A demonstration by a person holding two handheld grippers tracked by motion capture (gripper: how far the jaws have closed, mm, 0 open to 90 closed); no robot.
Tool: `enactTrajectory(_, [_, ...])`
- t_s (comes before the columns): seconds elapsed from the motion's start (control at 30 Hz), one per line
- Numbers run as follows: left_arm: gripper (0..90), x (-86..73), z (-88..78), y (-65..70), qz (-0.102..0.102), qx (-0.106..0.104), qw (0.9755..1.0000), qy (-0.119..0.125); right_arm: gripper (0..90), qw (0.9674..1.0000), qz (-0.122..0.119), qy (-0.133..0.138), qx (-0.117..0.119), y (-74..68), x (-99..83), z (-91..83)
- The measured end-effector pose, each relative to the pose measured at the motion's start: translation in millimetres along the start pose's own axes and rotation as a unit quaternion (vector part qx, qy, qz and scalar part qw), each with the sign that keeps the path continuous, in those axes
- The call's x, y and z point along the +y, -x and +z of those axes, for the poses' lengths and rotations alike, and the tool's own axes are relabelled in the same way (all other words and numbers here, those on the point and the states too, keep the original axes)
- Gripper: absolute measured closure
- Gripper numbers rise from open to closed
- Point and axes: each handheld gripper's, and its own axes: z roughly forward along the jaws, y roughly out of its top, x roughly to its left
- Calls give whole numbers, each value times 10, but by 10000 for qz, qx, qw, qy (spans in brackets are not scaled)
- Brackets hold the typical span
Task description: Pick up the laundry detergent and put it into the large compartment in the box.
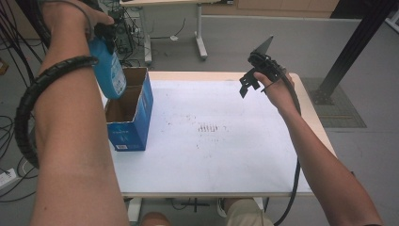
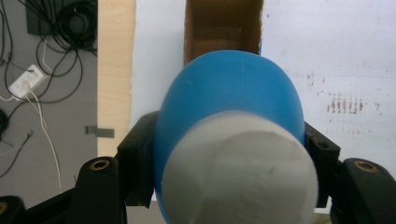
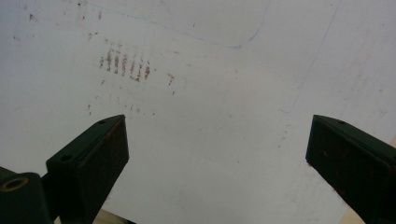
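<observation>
My left gripper (image 1: 104, 34) is shut on a blue bottle (image 1: 110, 70) with a white cap (image 2: 238, 172), gripping it near the cap end. The bottle hangs bottom-down, just over the open top of a blue cardboard box (image 1: 134, 117) at the table's left edge. In the left gripper view the bottle (image 2: 229, 88) fills the space between the jaws of the gripper (image 2: 229, 161), and the box's brown inside (image 2: 223, 28) lies beyond it. My right gripper (image 1: 249, 82) is held above the far right part of the table, open (image 3: 217, 154), with nothing between its jaws.
The white table (image 1: 211, 155) carries brown smudges (image 1: 209, 128) near its middle. Cables and a power adapter (image 2: 25, 83) lie on the floor to the left. Another table's legs (image 1: 200, 33) and a black post (image 1: 353, 47) stand beyond the far edge.
</observation>
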Motion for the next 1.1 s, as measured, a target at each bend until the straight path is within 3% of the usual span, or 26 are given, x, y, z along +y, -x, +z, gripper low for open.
enactTrajectory(0.5, [368, -3, 636, -97, -69, -166, 9995, -272, 59, 10000, -19, -71, -48, -47, 36, 88])
enactTrajectory(1.1, [368, -95, 1241, -45, -52, -151, 9993, -351, 59, 9999, -12, -109, -72, -84, 44, 164])
